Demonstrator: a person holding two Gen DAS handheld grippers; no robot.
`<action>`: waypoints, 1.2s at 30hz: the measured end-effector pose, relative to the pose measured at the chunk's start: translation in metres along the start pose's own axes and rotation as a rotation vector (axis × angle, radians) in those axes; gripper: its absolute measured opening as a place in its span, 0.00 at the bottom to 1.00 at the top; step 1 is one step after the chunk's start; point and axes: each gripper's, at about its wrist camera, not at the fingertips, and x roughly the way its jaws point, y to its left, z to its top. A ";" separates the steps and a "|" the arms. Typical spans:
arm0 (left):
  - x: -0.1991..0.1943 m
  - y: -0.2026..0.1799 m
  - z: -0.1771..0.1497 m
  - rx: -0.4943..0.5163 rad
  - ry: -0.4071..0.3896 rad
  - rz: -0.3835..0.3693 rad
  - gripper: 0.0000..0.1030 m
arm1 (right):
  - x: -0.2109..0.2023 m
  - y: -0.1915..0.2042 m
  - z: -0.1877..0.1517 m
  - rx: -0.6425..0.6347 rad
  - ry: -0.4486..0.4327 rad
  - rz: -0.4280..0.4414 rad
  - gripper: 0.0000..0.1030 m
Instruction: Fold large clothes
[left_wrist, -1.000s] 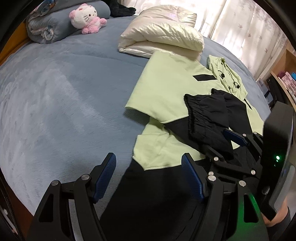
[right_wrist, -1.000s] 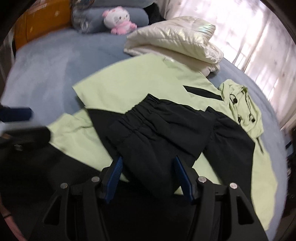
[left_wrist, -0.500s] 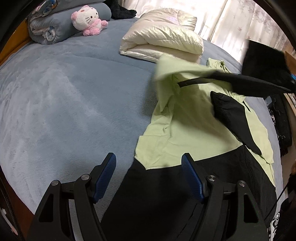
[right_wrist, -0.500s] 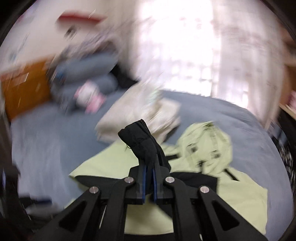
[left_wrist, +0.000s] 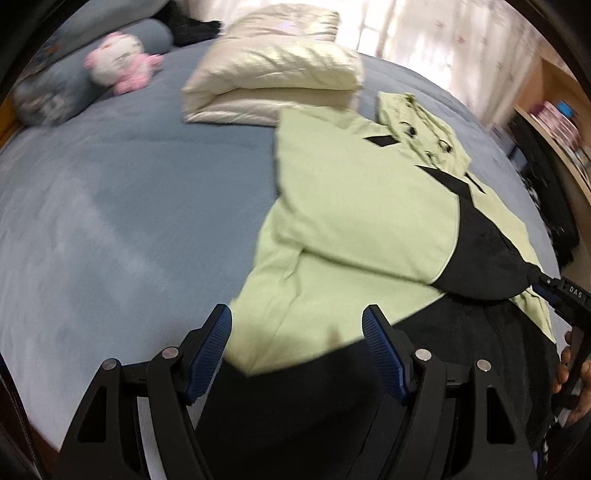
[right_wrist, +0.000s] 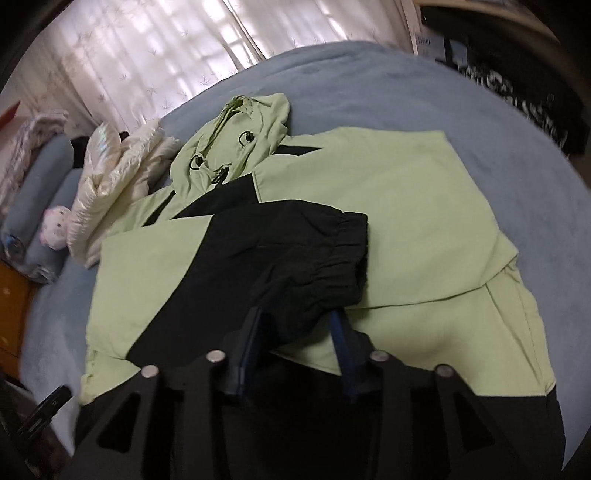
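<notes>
- My left claw (left_wrist: 297, 354) hangs low in the frame with its blue pads well apart; nothing is between them, and the jacket's hem lies beneath.
- My right claw (right_wrist: 299, 332) has just been opening; the black cuff (right_wrist: 325, 258) sits between its pads, which stand apart beside the cloth, so I do not count it as clamped.
- The green-and-black jacket (right_wrist: 388, 206) lies spread on the blue-grey bed (left_wrist: 129, 192), centre right of the left view, its hood (right_wrist: 236, 140) toward the curtains.
- One sleeve is folded across the chest, cuff at centre frame in the right view.
- At the right edge of the left view my other tool shows white letters "DAS" (left_wrist: 575, 293); a hand (left_wrist: 570, 373) grips it below.
- A cream quilted bundle (left_wrist: 273, 77) and a pink-and-white plush toy (left_wrist: 118, 70) rest at the top of the frame.
</notes>
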 end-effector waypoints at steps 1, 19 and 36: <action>0.007 -0.002 0.011 0.018 0.009 -0.013 0.69 | 0.000 -0.005 0.005 0.012 0.002 0.016 0.41; 0.138 0.031 0.136 -0.047 0.107 -0.124 0.69 | 0.077 -0.053 0.061 0.138 0.137 0.149 0.52; 0.124 0.013 0.131 -0.090 -0.186 0.089 0.01 | 0.051 0.026 0.107 -0.274 -0.268 -0.044 0.21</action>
